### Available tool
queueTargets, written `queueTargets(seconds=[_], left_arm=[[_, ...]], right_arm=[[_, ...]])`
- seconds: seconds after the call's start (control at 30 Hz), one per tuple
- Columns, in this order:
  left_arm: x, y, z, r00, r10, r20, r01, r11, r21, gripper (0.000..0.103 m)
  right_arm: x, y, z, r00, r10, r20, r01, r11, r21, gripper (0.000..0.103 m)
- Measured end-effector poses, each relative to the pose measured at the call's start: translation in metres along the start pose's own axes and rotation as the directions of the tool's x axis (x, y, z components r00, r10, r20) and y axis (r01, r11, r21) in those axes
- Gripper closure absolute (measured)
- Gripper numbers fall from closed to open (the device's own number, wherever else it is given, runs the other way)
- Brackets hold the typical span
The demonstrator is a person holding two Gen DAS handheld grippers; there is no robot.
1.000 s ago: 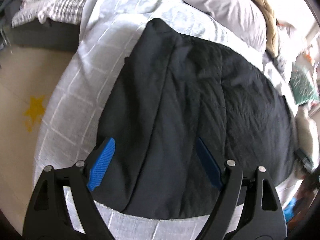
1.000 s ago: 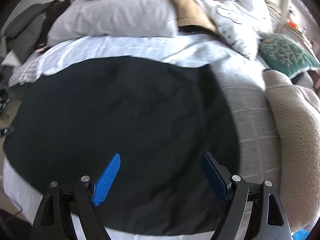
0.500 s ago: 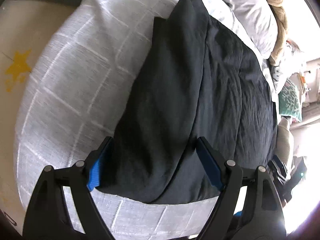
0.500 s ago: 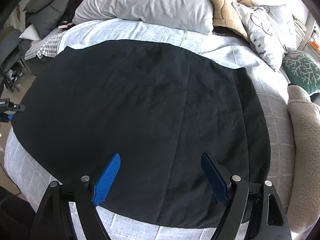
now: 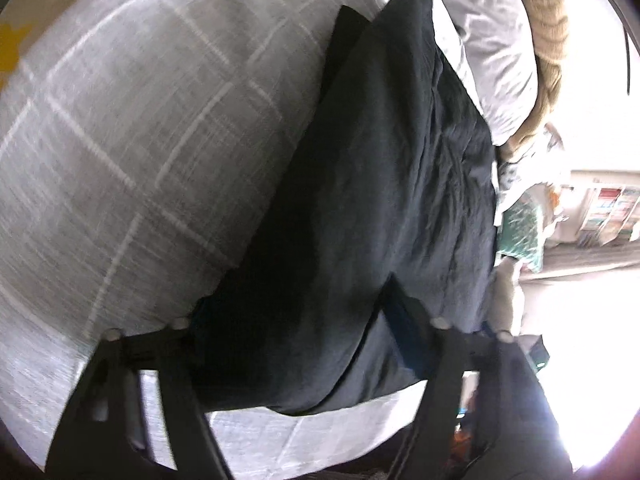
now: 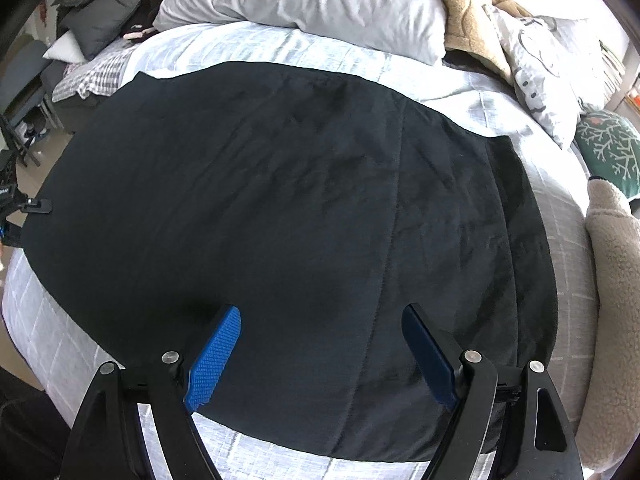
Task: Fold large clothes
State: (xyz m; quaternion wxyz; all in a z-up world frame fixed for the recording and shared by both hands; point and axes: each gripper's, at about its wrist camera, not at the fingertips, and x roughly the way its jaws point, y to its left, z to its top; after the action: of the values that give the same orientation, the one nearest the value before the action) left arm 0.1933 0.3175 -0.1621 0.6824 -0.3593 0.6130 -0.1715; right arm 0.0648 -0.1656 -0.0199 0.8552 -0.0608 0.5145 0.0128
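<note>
Right wrist view: the right tongs gape wide above the black garment spread on the checked bedcover; pillows lie beyond. The left tongs also gape, straddling the garment's folded near edge.

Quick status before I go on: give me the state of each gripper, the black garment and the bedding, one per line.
left gripper: open, straddling the garment's near corner.
right gripper: open, above the garment, holding nothing.
black garment: spread flat on the bed.
white pillow: lying at the bed's far end.
</note>
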Motion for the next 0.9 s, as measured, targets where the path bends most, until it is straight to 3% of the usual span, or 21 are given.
queueTargets(seconds=[0.07,0.17,0.27,0.43,0.53,0.63,0.9], left_arm=[[-0.002,0.001,-0.003,1.0,-0.013,0.019,0.013,1.0,-0.014,0.054],[-0.006,-0.015,-0.011,0.997,0.033,0.07,-0.034,0.999,0.001,0.064],[-0.019,-0.038,-0.019,0.989,0.049,0.138,-0.055,0.997,0.045,0.07],[-0.047,-0.08,-0.033,0.973,-0.036,0.227,0.0,0.987,0.159,0.072],[-0.057,-0.114,-0.044,0.961,-0.105,0.257,0.038,0.967,0.253,0.073],[-0.06,-0.144,-0.055,0.949,-0.172,0.265,0.081,0.943,0.323,0.073],[-0.053,-0.219,-0.083,0.927,-0.306,0.216,0.169,0.856,0.488,0.075]], right_arm=[[0.0,0.003,0.001,1.0,0.003,0.002,-0.003,1.0,-0.008,0.018],[0.0,0.007,0.002,1.0,0.011,0.009,-0.011,1.0,-0.019,0.018],[-0.002,0.011,0.005,0.999,0.037,0.024,-0.036,0.999,-0.018,0.018],[-0.008,0.013,0.009,0.972,0.23,0.055,-0.233,0.971,0.05,0.022],[-0.005,0.018,0.01,0.943,0.328,0.05,-0.331,0.941,0.068,0.037],[0.008,0.025,0.01,0.925,0.379,0.01,-0.379,0.922,0.078,0.052],[0.044,0.035,0.013,0.908,0.418,-0.034,-0.409,0.901,0.144,0.054]])
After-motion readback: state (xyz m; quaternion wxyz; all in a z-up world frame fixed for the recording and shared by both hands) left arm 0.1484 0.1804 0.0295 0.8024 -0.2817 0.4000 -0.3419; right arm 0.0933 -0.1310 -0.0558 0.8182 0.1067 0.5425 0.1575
